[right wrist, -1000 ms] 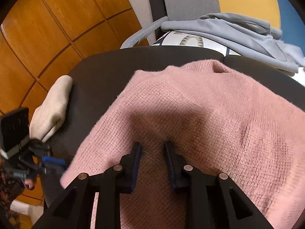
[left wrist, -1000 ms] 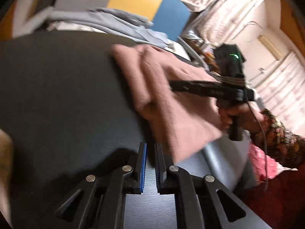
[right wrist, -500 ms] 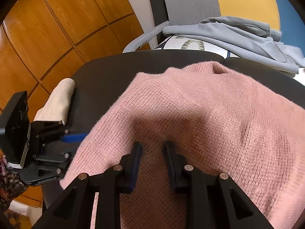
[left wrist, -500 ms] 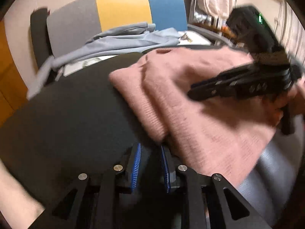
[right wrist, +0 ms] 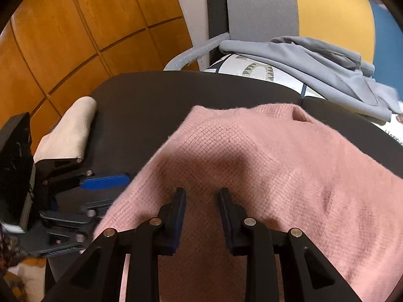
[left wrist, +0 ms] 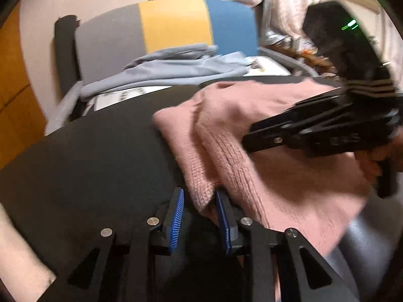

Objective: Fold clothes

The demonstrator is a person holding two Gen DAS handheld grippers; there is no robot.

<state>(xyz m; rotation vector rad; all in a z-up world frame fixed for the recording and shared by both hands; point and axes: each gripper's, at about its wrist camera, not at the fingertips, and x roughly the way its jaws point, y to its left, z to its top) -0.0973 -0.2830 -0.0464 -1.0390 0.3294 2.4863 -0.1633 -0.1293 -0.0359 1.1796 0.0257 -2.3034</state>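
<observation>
A pink knit sweater [left wrist: 254, 136] lies partly folded on a dark table [left wrist: 88, 166]; it fills the right wrist view [right wrist: 277, 166]. My left gripper [left wrist: 199, 201] is open, and the sweater's near folded corner sits between its blue pads without being clamped. It shows at the left of the right wrist view [right wrist: 110, 193]. My right gripper [right wrist: 201, 198] is open and hovers low over the middle of the sweater, holding nothing. It shows from the side in the left wrist view [left wrist: 248, 137].
A grey garment [right wrist: 314, 65] lies on a chair [left wrist: 173, 25] with grey, yellow and blue back panels behind the table. A cream folded cloth [right wrist: 68, 130] lies at the table's left edge. Wooden wall panels [right wrist: 75, 30] stand at the left.
My left gripper has swung in to the sweater's near corner, which now sits between its open pads. The right gripper stays over the sweater, its jaws a little wider.
</observation>
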